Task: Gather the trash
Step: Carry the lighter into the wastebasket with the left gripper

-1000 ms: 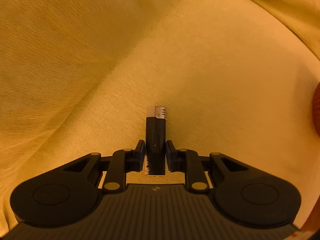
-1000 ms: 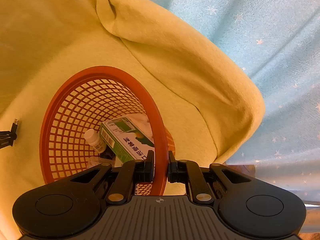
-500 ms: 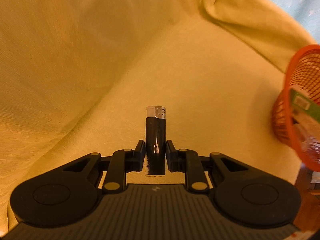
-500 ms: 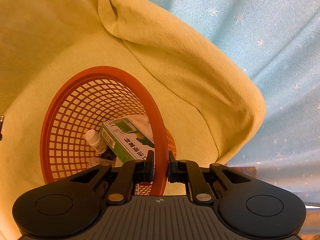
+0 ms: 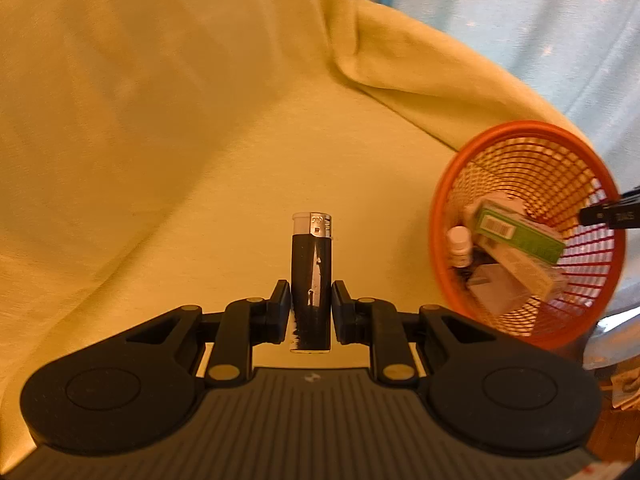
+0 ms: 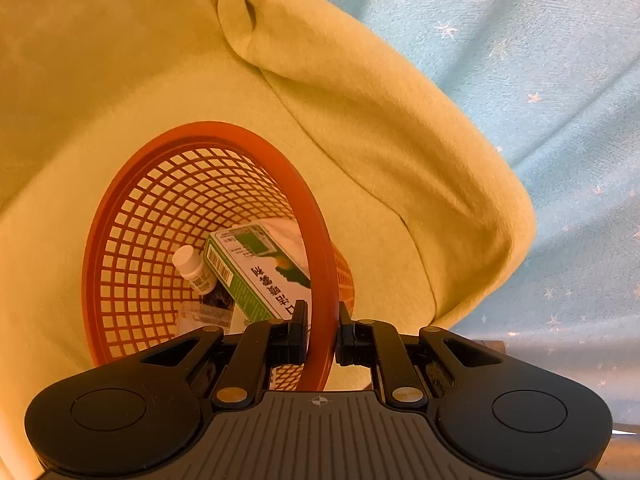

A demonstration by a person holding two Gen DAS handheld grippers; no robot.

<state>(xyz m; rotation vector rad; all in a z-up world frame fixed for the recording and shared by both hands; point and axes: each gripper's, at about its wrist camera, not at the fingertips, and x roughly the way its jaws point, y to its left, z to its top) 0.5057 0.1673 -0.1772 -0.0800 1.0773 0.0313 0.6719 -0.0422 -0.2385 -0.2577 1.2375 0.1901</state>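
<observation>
Round orange mesh plastic basket (image 5: 520, 152) coming into view, right of black metal-capped lighter (image 5: 311, 280); left gripper (image 5: 311, 304) clamping lighter for drop-in; right gripper (image 6: 322, 330) pinching basket rim, steadying it.

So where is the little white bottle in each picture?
Left wrist view: the little white bottle is far right, inside the orange basket, left of the green box.
Right wrist view: the bottle is lower left of centre, inside the basket, again left of the green box.
Shared landmark: the green box with its barcode.
</observation>
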